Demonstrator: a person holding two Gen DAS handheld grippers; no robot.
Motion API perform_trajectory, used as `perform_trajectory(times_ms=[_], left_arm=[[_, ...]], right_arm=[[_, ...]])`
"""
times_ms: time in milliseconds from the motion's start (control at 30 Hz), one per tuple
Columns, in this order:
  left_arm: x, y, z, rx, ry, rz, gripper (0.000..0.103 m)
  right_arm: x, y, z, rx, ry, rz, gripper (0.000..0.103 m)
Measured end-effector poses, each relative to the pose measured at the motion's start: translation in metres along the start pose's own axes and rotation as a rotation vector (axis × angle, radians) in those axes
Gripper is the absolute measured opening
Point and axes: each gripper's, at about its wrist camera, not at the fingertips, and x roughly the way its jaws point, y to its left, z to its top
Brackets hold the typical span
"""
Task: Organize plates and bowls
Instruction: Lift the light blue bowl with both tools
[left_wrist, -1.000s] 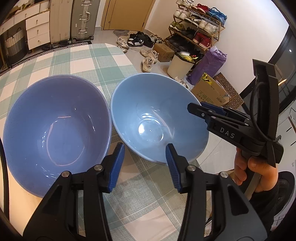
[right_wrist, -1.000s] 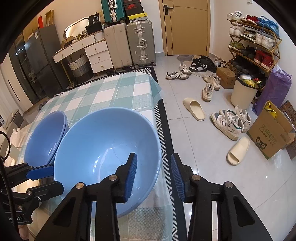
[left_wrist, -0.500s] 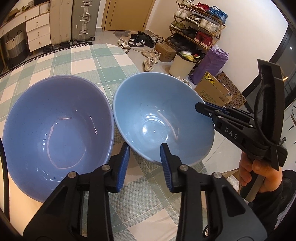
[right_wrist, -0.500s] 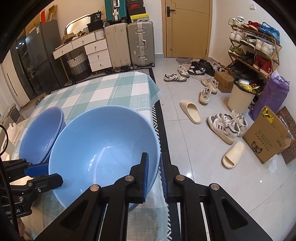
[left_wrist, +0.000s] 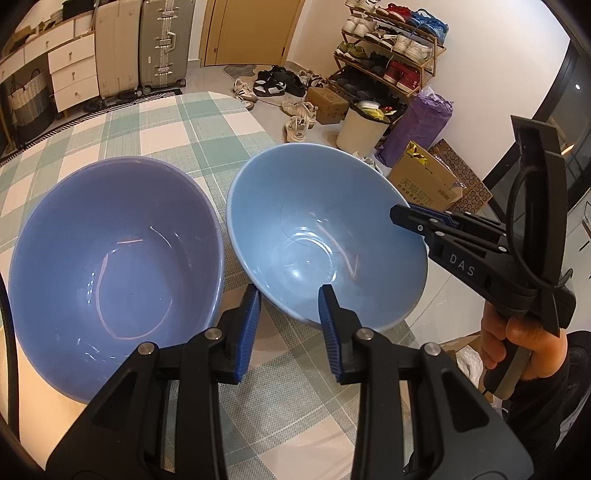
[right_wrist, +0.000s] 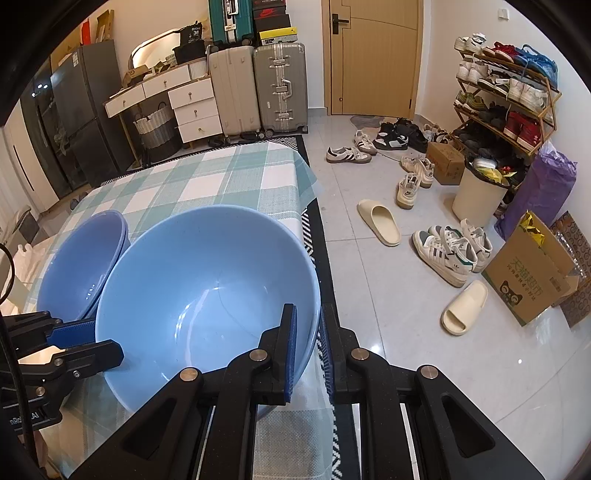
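Green-and-white checked cloth covers the table (left_wrist: 177, 136), and two bowls sit side by side on it near the edge closest to the tiled floor. Nearest the left-wrist camera, the left gripper (left_wrist: 290, 310) hangs just short of the gap between the bowls with its blue-padded jaws spread and nothing between them; half a second ago they stood closer together. The light blue bowl (left_wrist: 325, 236) lies right in front of that gripper, tilted, its near rim just past the fingertips. To its left rests the darker periwinkle bowl (left_wrist: 114, 258), rims nearly touching.

From the right-wrist camera, the right gripper (right_wrist: 307, 341) has its jaws drawn in on the light blue bowl's (right_wrist: 199, 288) right-hand rim, one pad inside the wall and one outside, the rim pinched between them. A second ago these jaws were wide apart around the rim. The periwinkle bowl (right_wrist: 79, 258) sits behind it to the left.

Farther off, slippers and sneakers litter the floor beside a cardboard box (right_wrist: 532, 280), a shoe rack (right_wrist: 506, 96) lines the wall, and suitcases (right_wrist: 258, 88) stand by the wooden door (right_wrist: 369, 55).
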Motion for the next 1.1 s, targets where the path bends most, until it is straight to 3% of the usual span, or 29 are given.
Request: perform_trajectory(times_ms=[633,1100], left_arm=[[-0.018,-0.001,0.002,0.019,-0.028,-0.008,0.029],[-0.069,-0.003,0.003,0.027,-0.098,-0.015,0.029]], right_arm=[[-0.015,0.002,-0.001,0.012,-0.031,0.004,0.013],[-0.063,0.020,0.008,-0.005,-0.099,0.001,0.013]])
